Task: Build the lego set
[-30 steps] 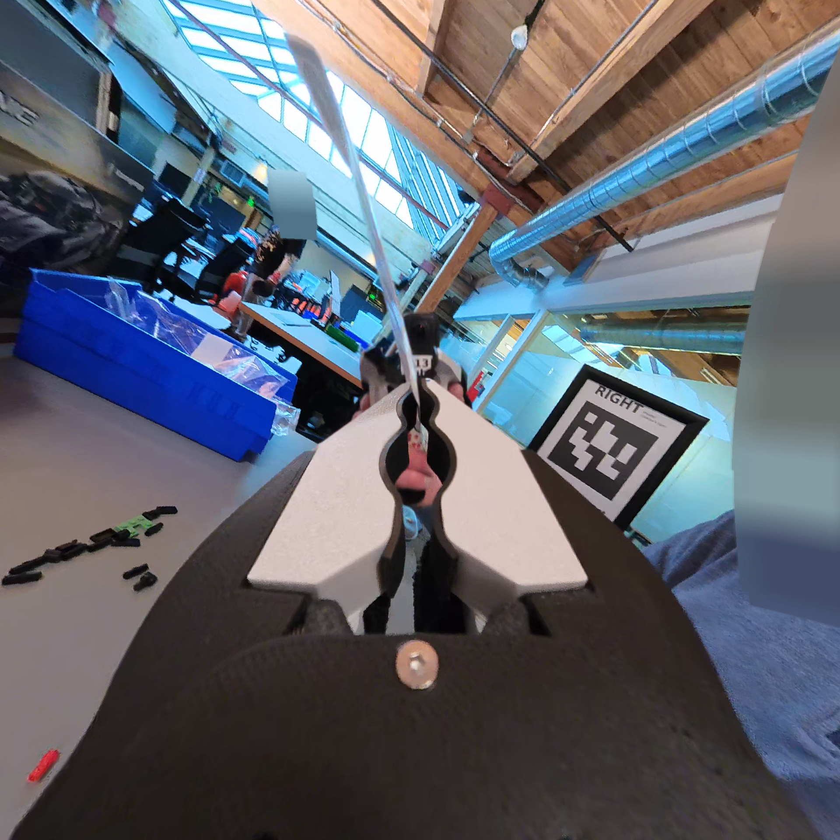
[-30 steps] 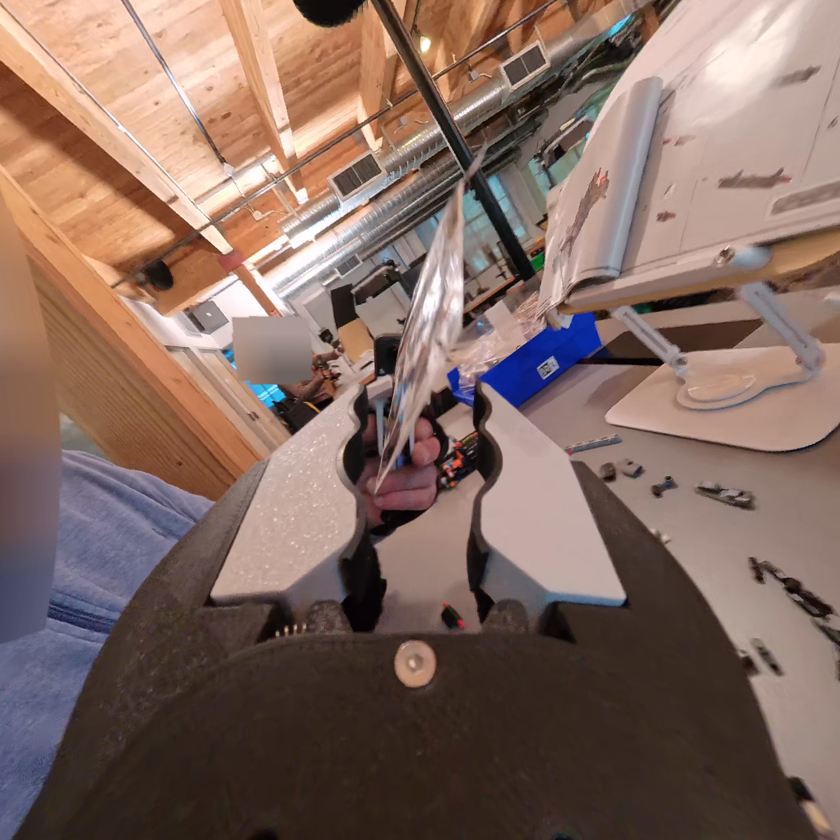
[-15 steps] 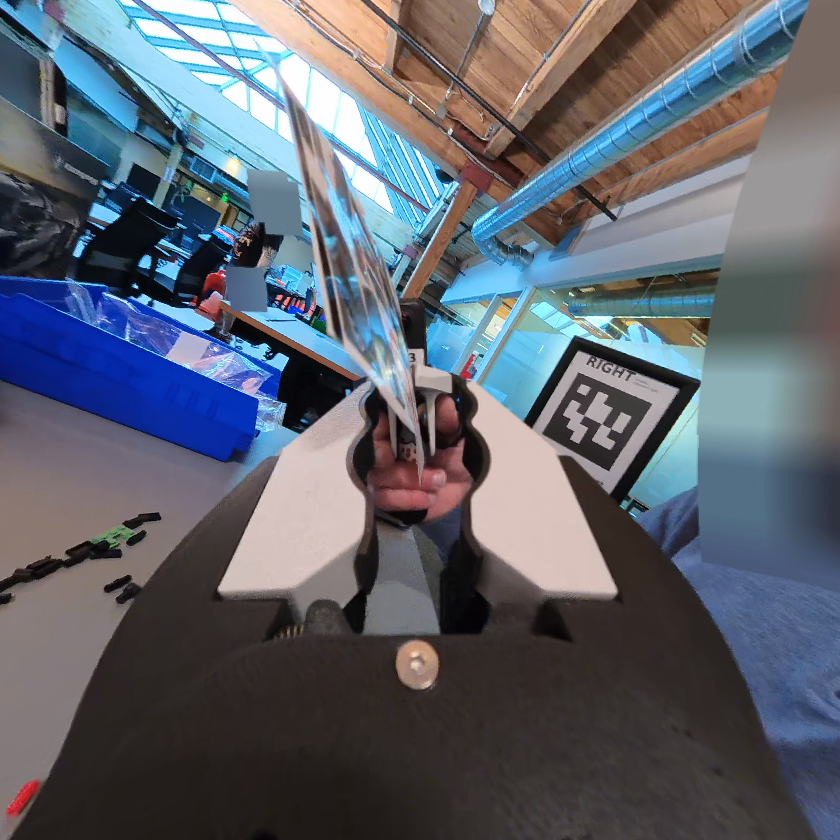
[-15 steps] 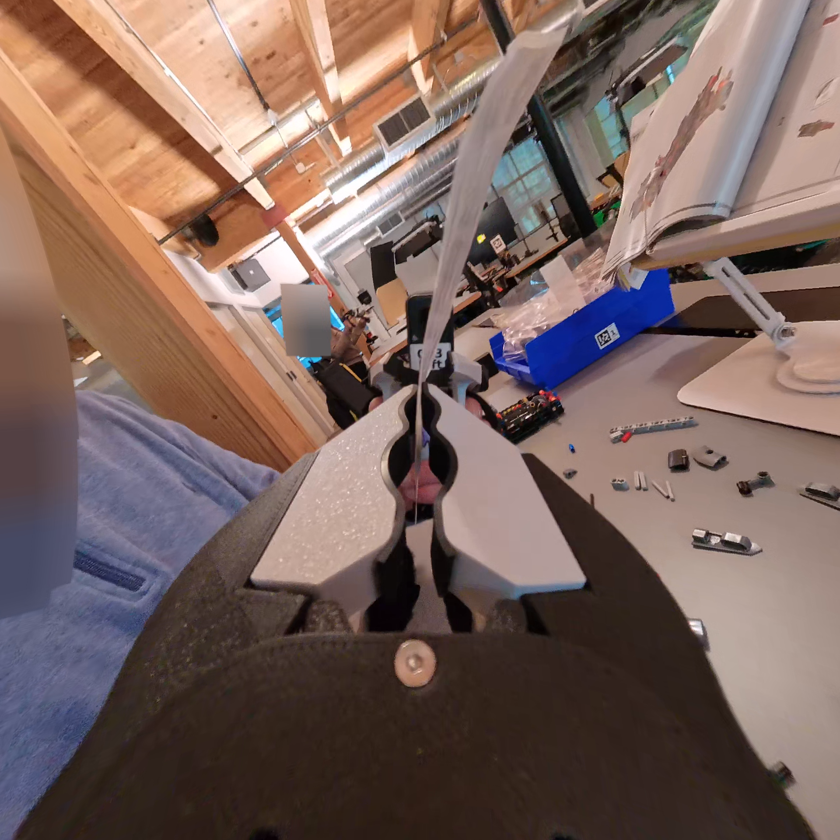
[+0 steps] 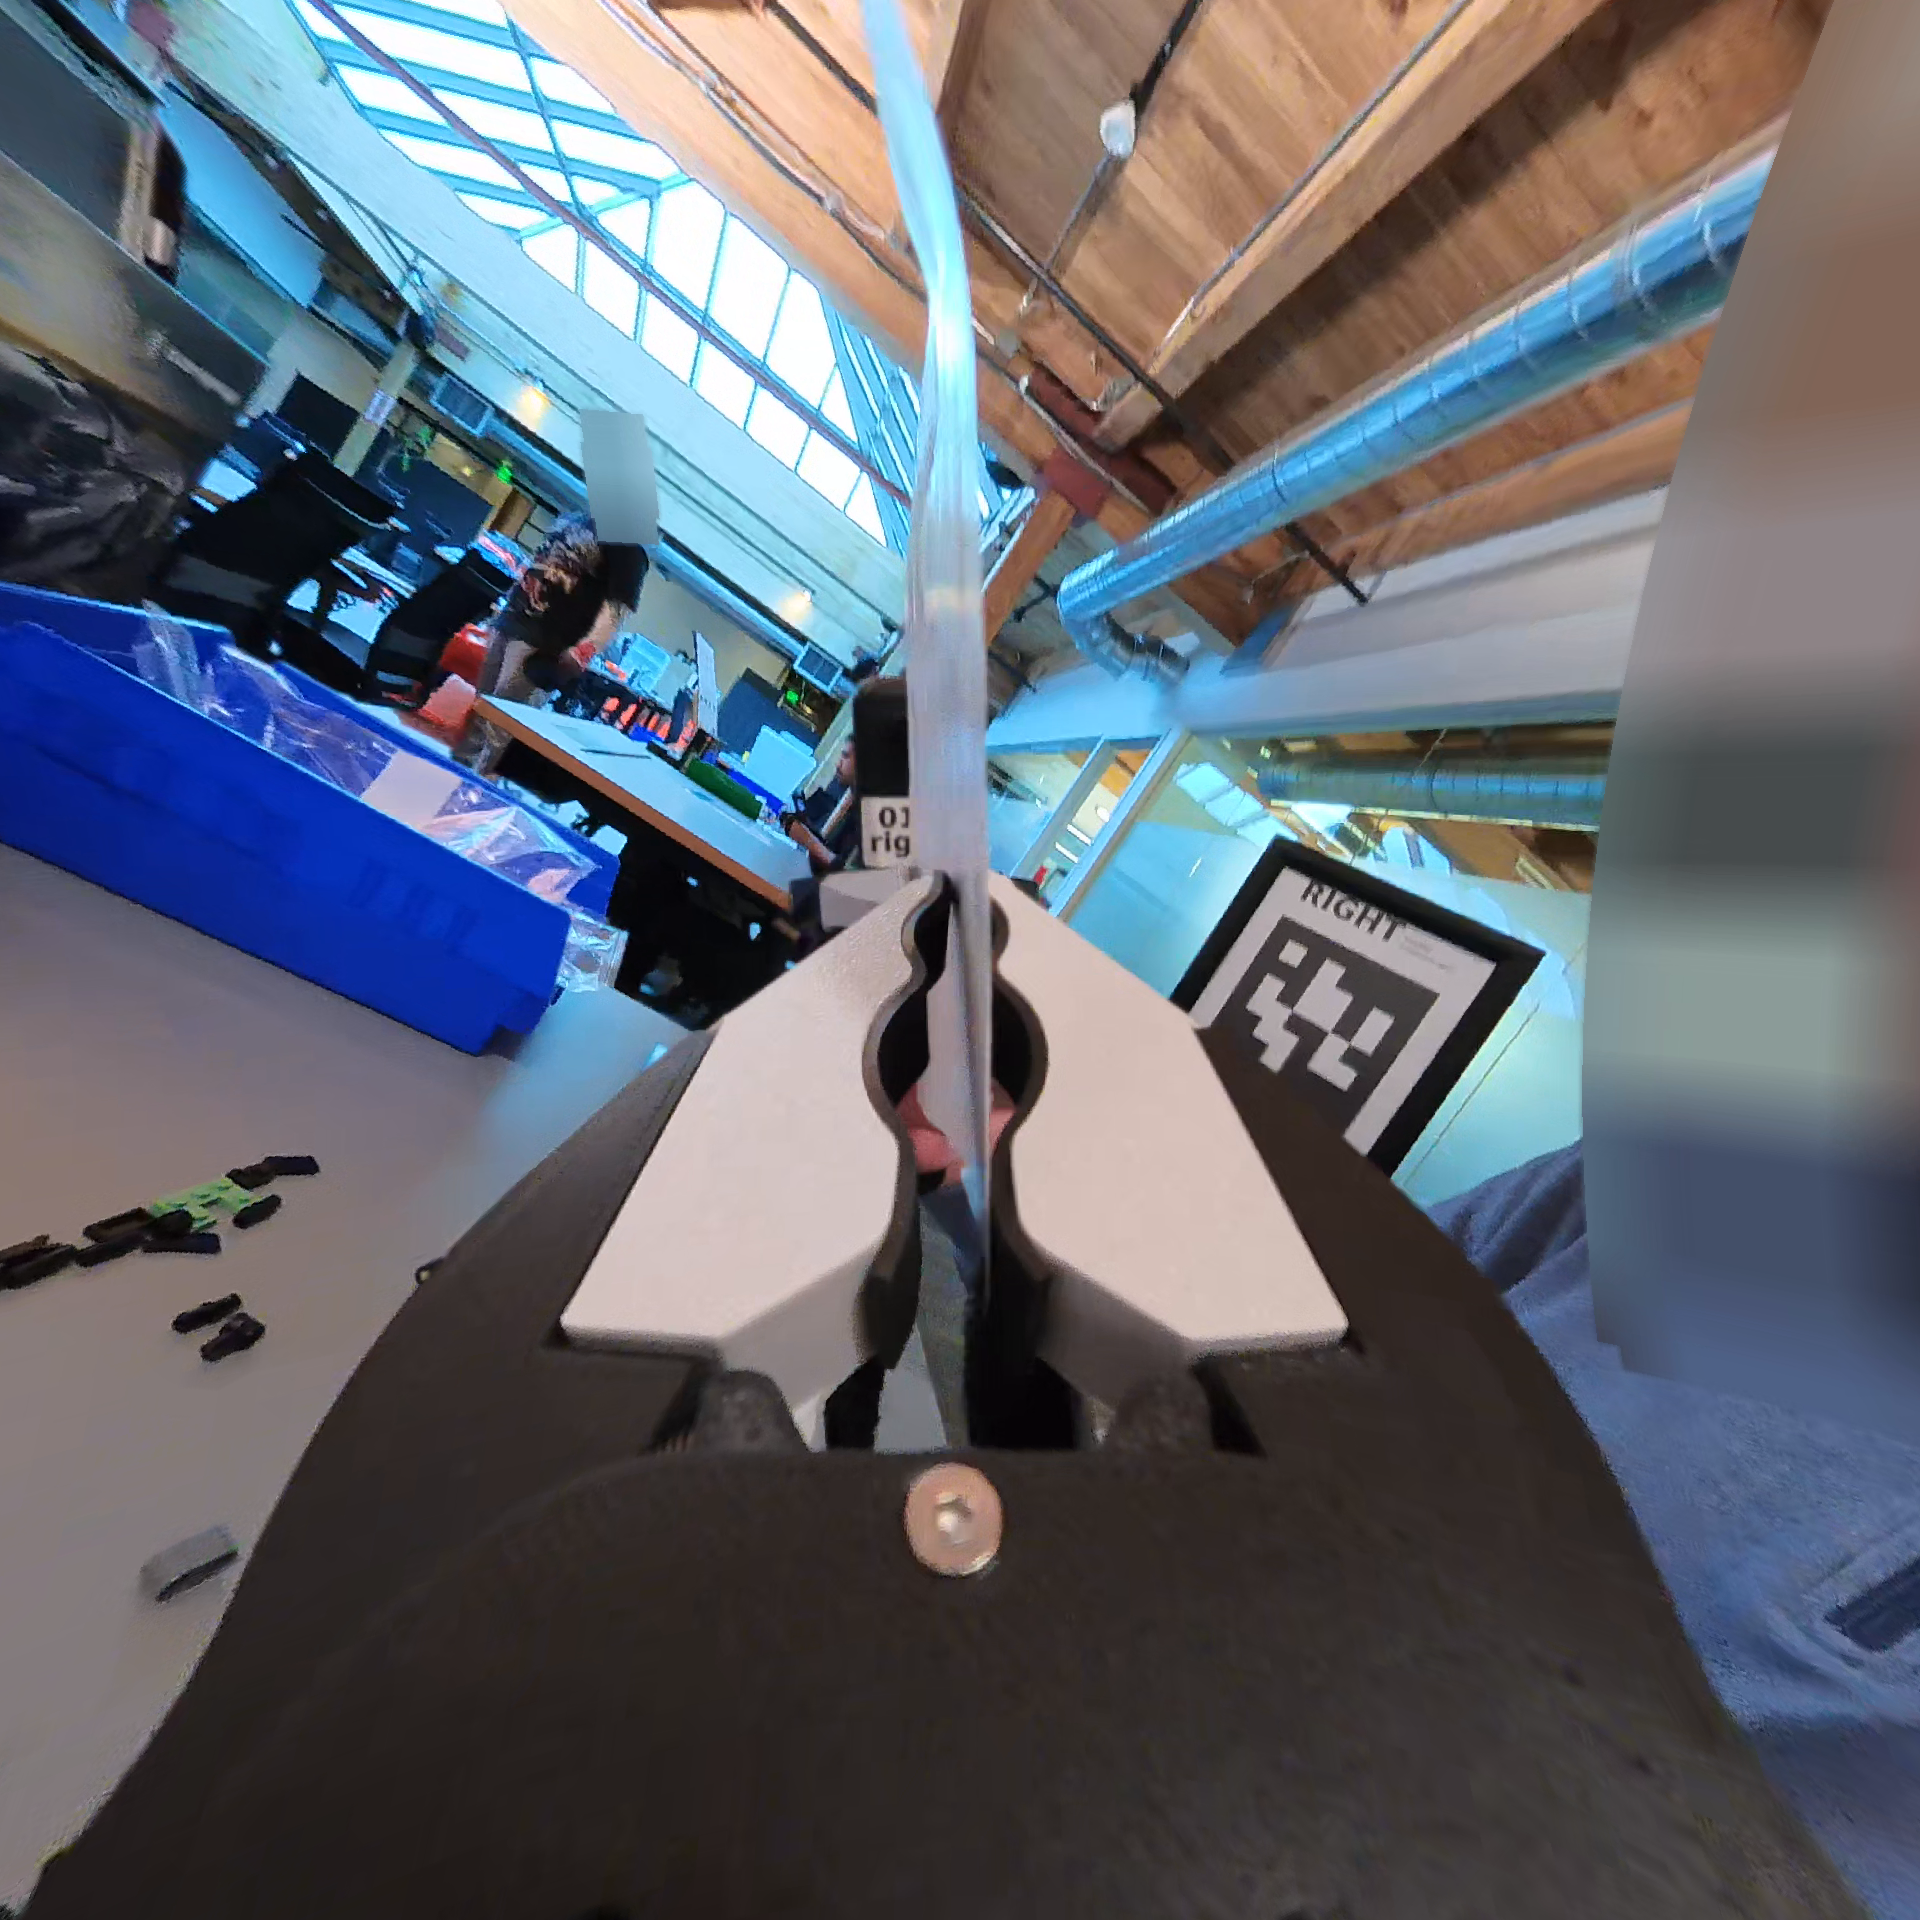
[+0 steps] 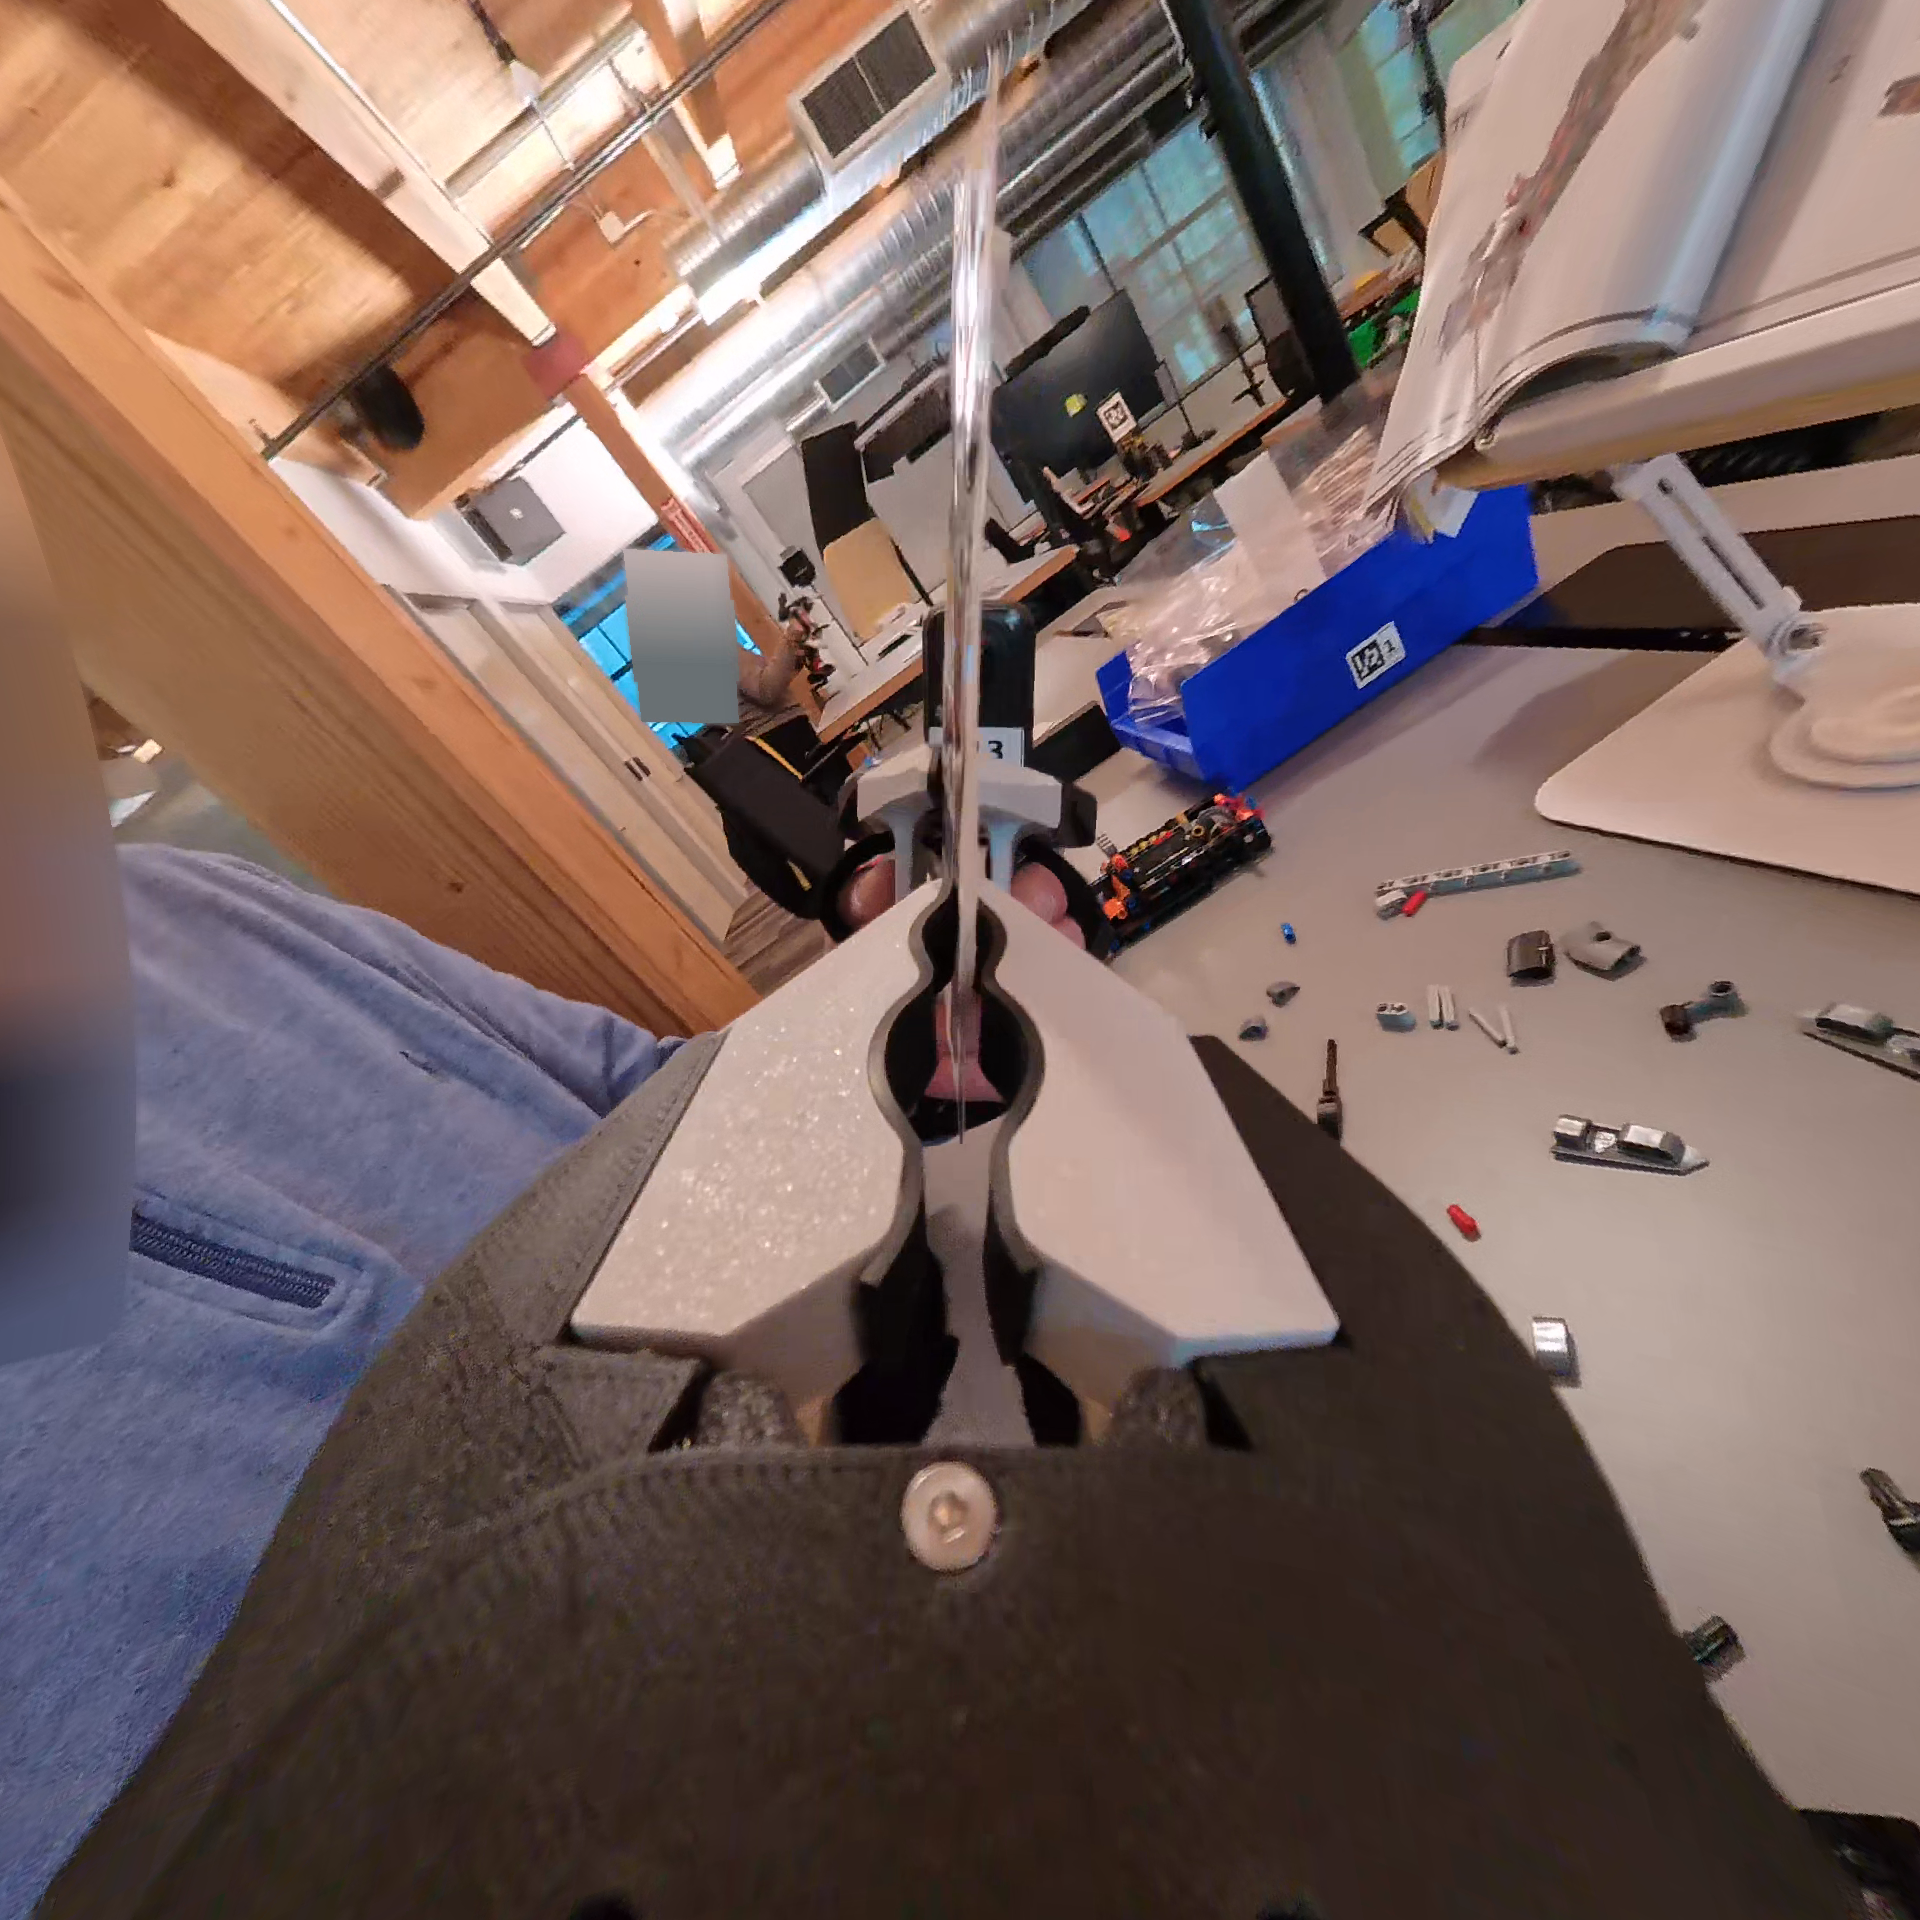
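A: Between both pairs of fingers, held up off the table, is a thin clear plastic bag [image 5: 940, 582], seen edge-on. The left gripper [image 5: 961, 904] is clenched on it at the fingertips, and the film runs down through the scalloped gap and rises in a glossy curved strip above.

B: And from the other side?

A: The right gripper [image 6: 961, 914] pinches the same bag [image 6: 971, 436]; its edge sits in the rounded hollow between the pale, matte, grainy fingers [image 6: 769, 1164], and it stands up tall and shiny. Each gripper body is black, rough-textured plastic.

B: What lies on the table?

A: It is a smooth grey table [image 6: 1558, 1288]. Loose grey lego pieces [image 6: 1621, 1143] are scattered toward its right side, with a tiny red peg [image 6: 1463, 1222] just off the right gripper. A partly built black lego assembly [image 6: 1184, 862] with orange bits sits farther back. In the left wrist view, small black pieces and a green one [image 5: 197, 1205] lie near the left edge.

B: Beyond that?

A: A blue plastic bin [image 5: 260, 842] holding crinkled clear bags sits at the far edge, and an open instruction booklet [image 6: 1621, 229] rests on a white stand [image 6: 1766, 748].
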A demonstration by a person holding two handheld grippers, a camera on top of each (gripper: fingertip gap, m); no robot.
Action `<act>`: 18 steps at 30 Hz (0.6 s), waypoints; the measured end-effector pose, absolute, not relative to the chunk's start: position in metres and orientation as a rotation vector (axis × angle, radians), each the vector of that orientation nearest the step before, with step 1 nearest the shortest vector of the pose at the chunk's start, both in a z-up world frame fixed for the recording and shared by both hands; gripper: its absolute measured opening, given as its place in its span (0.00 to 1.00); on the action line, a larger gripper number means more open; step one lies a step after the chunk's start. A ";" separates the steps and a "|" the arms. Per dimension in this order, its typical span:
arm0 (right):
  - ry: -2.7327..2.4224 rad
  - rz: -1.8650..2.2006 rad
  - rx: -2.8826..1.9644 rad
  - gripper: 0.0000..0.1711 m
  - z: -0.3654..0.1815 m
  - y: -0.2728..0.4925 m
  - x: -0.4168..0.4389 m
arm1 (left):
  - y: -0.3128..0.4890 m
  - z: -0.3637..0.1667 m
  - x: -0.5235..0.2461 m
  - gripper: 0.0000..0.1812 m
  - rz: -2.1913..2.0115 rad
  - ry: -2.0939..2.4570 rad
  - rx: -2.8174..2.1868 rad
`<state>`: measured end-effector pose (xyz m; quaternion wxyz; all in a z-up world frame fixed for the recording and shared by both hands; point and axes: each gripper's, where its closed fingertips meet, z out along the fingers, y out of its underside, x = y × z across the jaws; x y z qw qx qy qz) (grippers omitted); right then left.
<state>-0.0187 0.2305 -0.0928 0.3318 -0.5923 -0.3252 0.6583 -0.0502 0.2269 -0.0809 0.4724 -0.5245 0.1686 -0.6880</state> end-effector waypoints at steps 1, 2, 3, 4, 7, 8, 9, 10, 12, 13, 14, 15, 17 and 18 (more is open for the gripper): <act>-0.843 1.714 -1.547 0.00 -0.092 0.232 -0.018 | 0.229 -0.081 -0.053 0.00 -1.683 0.396 -1.285; -0.828 1.708 -1.547 0.00 -0.091 0.234 -0.017 | 0.230 -0.083 -0.053 0.00 -1.681 0.396 -1.299; -0.824 1.712 -1.545 0.00 -0.091 0.235 -0.016 | 0.230 -0.085 -0.052 0.00 -1.674 0.405 -1.308; -0.825 1.715 -1.545 0.00 -0.090 0.235 -0.016 | 0.231 -0.085 -0.052 0.00 -1.664 0.403 -1.308; -0.793 1.598 -1.598 0.05 -0.097 0.247 -0.015 | 0.233 -0.086 -0.051 0.00 -1.651 0.394 -1.318; -0.766 1.496 -1.624 0.15 -0.099 0.256 -0.011 | 0.235 -0.086 -0.052 0.00 -1.642 0.376 -1.320; -0.740 1.349 -1.640 0.24 -0.101 0.266 -0.004 | 0.236 -0.085 -0.054 0.00 -1.654 0.354 -1.314; -0.723 1.137 -1.639 0.25 -0.102 0.277 0.008 | 0.238 -0.084 -0.056 0.00 -1.664 0.328 -1.313; -0.731 0.728 -1.569 0.22 -0.092 0.284 0.033 | 0.244 -0.086 -0.060 0.00 -1.645 0.279 -1.328; -0.760 0.570 -1.510 0.21 -0.082 0.279 0.038 | 0.247 -0.087 -0.061 0.00 -1.632 0.258 -1.333; -0.829 0.482 -1.453 0.19 -0.075 0.267 0.034 | 0.248 -0.087 -0.062 0.00 -1.633 0.245 -1.332; -0.925 0.465 -1.415 0.18 -0.074 0.252 0.020 | 0.248 -0.086 -0.060 0.00 -1.651 0.244 -1.328; -1.043 0.434 -1.396 0.22 -0.081 0.236 -0.005 | 0.247 -0.085 -0.053 0.00 -1.670 0.247 -1.329; -1.081 0.387 -1.393 0.22 -0.088 0.235 -0.013 | 0.245 -0.084 -0.049 0.00 -1.678 0.259 -1.326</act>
